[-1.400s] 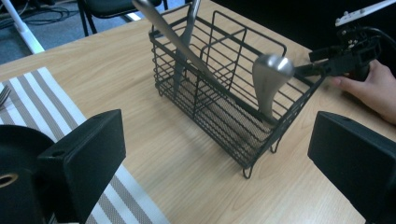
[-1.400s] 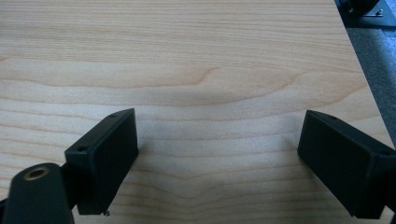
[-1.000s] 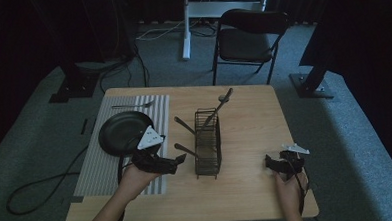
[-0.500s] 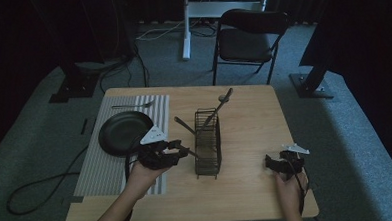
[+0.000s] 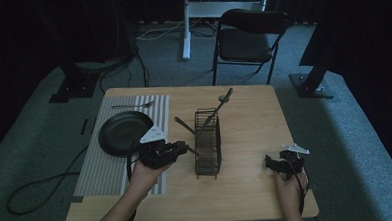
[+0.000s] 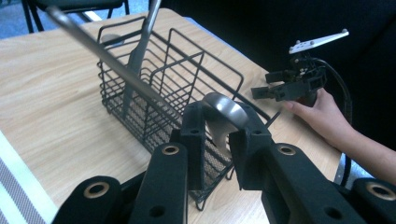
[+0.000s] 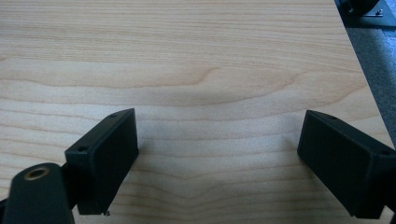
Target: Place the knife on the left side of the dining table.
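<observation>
**Left jaws closing on spoon at rack**

Your left gripper (image 6: pixel 215 133) sits just right of the black pan (image 5: pixel 124 132); its jaws have just been closing and now clamp the spoon (image 6: pixel 223 116) beside the wire rack (image 6: pixel 163 88). Two utensil handles lean in that rack. Your right gripper (image 7: pixel 217 158) hangs released over bare table (image 7: pixel 196 56).
</observation>
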